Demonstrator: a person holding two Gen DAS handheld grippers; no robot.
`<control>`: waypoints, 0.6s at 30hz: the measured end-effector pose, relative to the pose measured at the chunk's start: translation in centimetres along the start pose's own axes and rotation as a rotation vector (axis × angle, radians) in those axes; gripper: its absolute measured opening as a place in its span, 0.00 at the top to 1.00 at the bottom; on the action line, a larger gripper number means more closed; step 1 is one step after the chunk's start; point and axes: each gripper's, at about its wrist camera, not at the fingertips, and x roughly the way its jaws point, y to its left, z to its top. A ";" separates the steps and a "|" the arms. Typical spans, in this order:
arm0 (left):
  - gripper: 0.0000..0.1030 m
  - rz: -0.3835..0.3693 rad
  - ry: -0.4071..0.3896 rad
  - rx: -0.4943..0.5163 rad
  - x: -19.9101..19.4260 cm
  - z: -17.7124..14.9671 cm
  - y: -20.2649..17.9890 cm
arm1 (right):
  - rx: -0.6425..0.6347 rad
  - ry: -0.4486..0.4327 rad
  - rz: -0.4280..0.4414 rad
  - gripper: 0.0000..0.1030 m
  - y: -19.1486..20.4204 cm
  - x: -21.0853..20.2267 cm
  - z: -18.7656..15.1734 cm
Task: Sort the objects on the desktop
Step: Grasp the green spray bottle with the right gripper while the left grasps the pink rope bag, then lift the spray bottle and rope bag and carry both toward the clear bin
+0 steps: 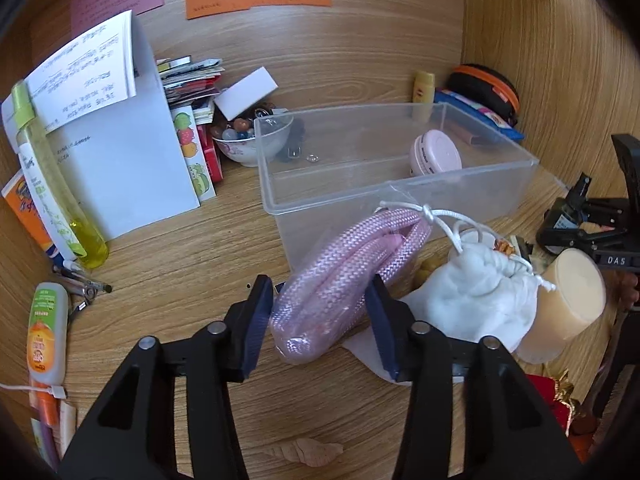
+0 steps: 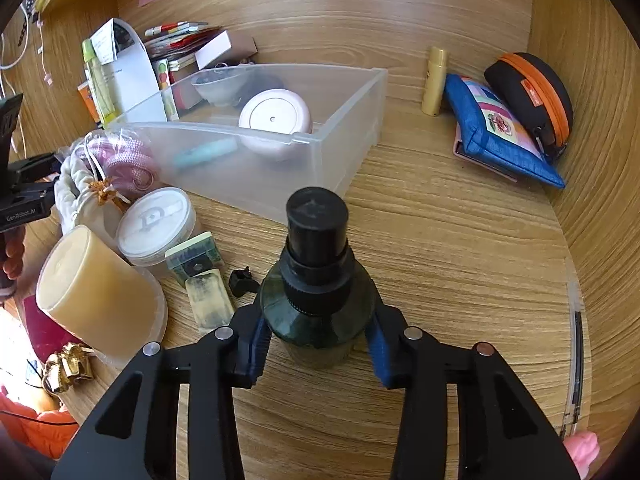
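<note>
The sorting looks only begun: inside the clear plastic box (image 1: 392,160) lies a round pink jar (image 1: 435,153), while many things wait on the wooden desk (image 1: 180,248). The left gripper (image 1: 318,322) has its blue pads pressed on a pink woven rope bundle in clear wrap (image 1: 340,276), which lies at about 6 o'clock of the box, just beside a white drawstring pouch (image 1: 476,296). The right gripper (image 2: 318,342) is closed on a dark green glass bottle with black cap (image 2: 316,280), standing upright at about 5 o'clock of the box (image 2: 260,168). Both things must, I judge, go into the box.
</note>
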 end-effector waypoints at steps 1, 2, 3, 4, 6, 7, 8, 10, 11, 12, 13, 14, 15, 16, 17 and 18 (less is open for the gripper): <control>0.58 -0.008 -0.004 -0.011 -0.2 -0.1 0.2 | 0.002 -0.003 0.003 0.63 0.0 -0.1 0.0; 0.60 -0.016 -0.009 -0.020 -0.4 -0.2 0.3 | 0.001 -0.007 0.002 0.63 0.0 -0.2 -0.1; 0.61 -0.018 -0.012 -0.025 -0.5 -0.3 0.3 | -0.001 -0.013 0.001 0.63 0.0 -0.4 -0.1; 0.62 -0.019 -0.015 -0.029 -0.7 -0.4 0.4 | -0.005 -0.021 -0.001 0.63 0.1 -0.7 -0.2; 0.64 -0.017 -0.016 -0.036 -0.9 -0.7 0.5 | -0.005 -0.035 0.004 0.63 0.1 -1.2 -0.1; 0.65 -0.015 -0.020 -0.042 -1.1 -0.8 0.5 | -0.004 -0.041 0.006 0.63 0.1 -1.5 0.0; 0.66 -0.014 -0.027 -0.054 -1.5 -0.9 0.6 | -0.002 -0.048 0.004 0.63 0.1 -1.7 0.0; 0.68 -0.020 -0.041 -0.070 -2.1 -1.0 0.8 | 0.002 -0.058 0.001 0.63 0.2 -2.1 0.2; 0.69 -0.025 -0.050 -0.079 -2.6 -1.0 1.0 | 0.001 -0.059 0.005 0.63 0.1 -2.3 0.2; 0.70 -0.032 -0.061 -0.088 -3.1 -1.1 1.1 | 0.002 -0.061 0.004 0.63 0.1 -2.3 0.3; 0.70 -0.037 -0.068 -0.096 -3.5 -1.2 1.2 | 0.002 -0.062 0.004 0.63 0.1 -2.5 0.4; 0.70 -0.045 -0.067 -0.098 -3.6 -1.2 1.3 | 0.001 -0.061 0.006 0.63 0.1 -2.5 0.4; 0.71 -0.057 -0.067 -0.100 -3.7 -1.2 1.3 | 0.001 -0.061 0.005 0.63 0.1 -2.5 0.4; 0.71 -0.062 -0.063 -0.101 -3.7 -1.3 1.3 | 0.000 -0.060 0.007 0.63 0.2 -2.6 0.5; 0.70 -0.071 -0.050 -0.096 -3.5 -1.4 1.2 | -0.003 -0.059 0.009 0.63 0.2 -2.6 0.4; 0.70 -0.077 -0.035 -0.092 -3.2 -1.5 1.0 | -0.007 -0.060 0.009 0.63 0.3 -2.6 0.5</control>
